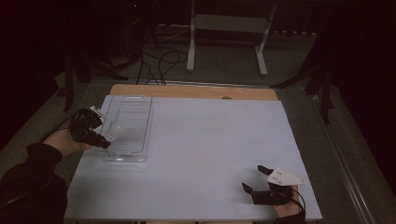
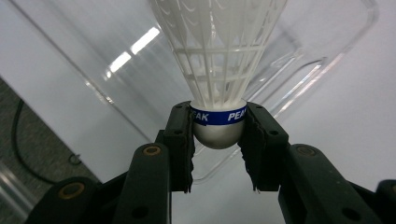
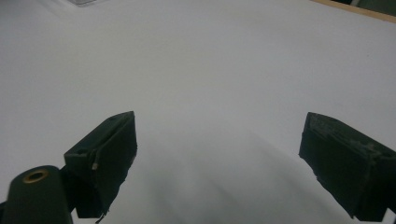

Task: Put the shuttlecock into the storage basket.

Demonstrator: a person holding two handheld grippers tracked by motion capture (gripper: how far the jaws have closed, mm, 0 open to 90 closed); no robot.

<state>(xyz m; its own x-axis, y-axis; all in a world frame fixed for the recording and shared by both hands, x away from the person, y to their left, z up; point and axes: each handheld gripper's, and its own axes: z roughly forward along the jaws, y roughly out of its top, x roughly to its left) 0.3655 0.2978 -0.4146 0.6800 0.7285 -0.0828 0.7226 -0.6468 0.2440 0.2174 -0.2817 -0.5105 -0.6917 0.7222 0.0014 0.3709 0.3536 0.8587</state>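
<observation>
Shuttlecock [image 2: 218,93] clamped in left hand-held gripper [image 2: 218,135]: both black pads press on its rounded silver cork, right at the blue band with white lettering. White plastic skirt points away from the gripper, out over the tray [image 2: 327,60]. In the high view the shuttlecock [image 1: 113,132] sits over the tray's [image 1: 140,100] left edge, near its front half, above the tray and not resting in it. Whether the skirt touches the tray wall, cannot tell.

Left hand-held gripper [image 1: 105,141] comes at the tray from its left side, held in a hand [image 1: 65,140] with a dark sleeve, jaws narrow, closed on the cork.

Tray is clear plastic, rectangular, long side running away from the person, on the white desk [image 1: 210,140] at its far-left part.

Right hand-held gripper [image 1: 254,179] well apart from the tray, at the desk's near-right corner, low over the surface, grey plate on top. Right hand-held gripper [image 3: 217,154] jaws stand wide apart, nothing between them, bare white desk [image 3: 210,70] under them. A corner of the tray is just visible at the top-left of the right gripper view.
</observation>
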